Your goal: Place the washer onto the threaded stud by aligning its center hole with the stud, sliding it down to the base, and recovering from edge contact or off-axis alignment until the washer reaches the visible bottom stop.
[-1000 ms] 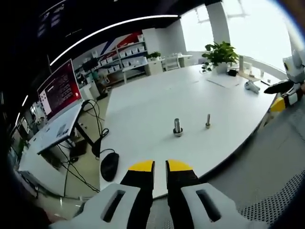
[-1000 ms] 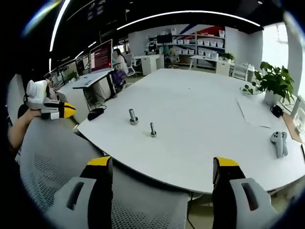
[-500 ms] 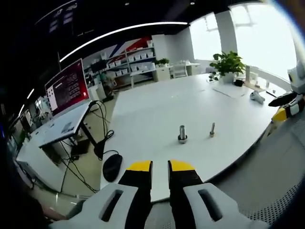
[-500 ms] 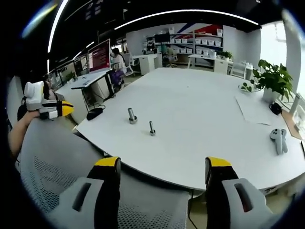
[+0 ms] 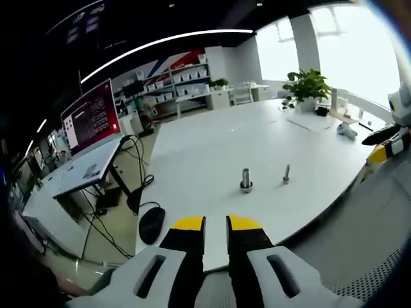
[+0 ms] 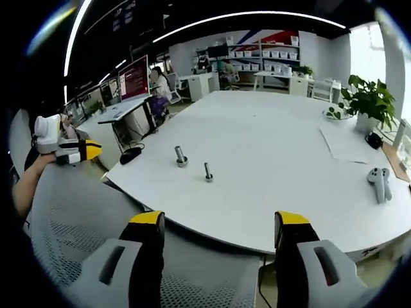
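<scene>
left gripper view: threaded stud (image 5: 286,173) stands upright, seemingly vertical; left jaws nearly together, right jaws spread.

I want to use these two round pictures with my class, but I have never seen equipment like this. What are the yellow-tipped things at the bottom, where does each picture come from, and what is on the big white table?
No robot here: a person holds a two-jaw gripper in each hand, and a fisheye camera rides on each, looking forward along its jaws. The left gripper view shows the left gripper, its yellow-tipped jaws nearly together with only a thin gap, holding nothing that can be seen. The right gripper view shows the right gripper, jaws wide apart and empty. Each gripper also appears at the edge of the other's picture.

Both are held back from the white table, above a grey mesh chair. On the table two small metal pieces stand upright: a thicker stud with a wider base, and a thinner bolt. Farther off are a potted plant, a sheet of paper and a white handheld controller. No loose washer can be made out.
</scene>
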### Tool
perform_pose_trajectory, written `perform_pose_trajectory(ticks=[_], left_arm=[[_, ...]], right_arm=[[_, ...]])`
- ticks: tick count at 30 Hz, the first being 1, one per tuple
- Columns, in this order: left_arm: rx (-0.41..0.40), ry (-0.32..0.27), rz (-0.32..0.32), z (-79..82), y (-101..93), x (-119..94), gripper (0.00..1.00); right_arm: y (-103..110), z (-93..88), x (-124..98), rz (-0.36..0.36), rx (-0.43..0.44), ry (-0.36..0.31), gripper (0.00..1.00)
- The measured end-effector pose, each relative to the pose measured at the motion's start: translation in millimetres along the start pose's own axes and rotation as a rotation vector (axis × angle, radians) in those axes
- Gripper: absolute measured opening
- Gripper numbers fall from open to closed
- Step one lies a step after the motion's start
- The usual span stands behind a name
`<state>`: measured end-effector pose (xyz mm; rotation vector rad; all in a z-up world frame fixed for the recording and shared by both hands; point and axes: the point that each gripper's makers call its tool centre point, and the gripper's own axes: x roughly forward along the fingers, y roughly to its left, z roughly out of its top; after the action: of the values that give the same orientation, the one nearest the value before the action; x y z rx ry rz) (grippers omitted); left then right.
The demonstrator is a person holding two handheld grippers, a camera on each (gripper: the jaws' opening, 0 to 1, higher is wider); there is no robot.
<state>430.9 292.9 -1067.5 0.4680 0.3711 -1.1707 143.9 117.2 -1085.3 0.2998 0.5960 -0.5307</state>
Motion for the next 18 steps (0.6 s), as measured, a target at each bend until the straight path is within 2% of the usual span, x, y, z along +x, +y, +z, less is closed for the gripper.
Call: perform_pose_trajectory(ticks=[6, 12, 15, 18], left_arm=[[-0.006, -0.005, 0.005, 1.2, 2.0, 1.0, 0.1], [-0.025, 0.023, 0.007, -3.1, 2.0, 1.1, 0.1], [-0.033, 0.008, 0.014, -1.2, 4.3, 0.5, 0.1], [-0.032, 0.022, 0.009, -2.9, 2.6, 0.2, 0.1]], right_arm=[[0.7, -0.1, -0.2, 0.003, 0.0, 0.001, 0.7], [2.1, -0.1, -0.5, 0.01, 0.012, 0.0, 0.7], [3.5, -0.7, -0.1, 0.017, 0.012, 0.005, 0.68], [1.7, -0.7, 1.7, 0.023, 0.011, 0.004, 0.66]])
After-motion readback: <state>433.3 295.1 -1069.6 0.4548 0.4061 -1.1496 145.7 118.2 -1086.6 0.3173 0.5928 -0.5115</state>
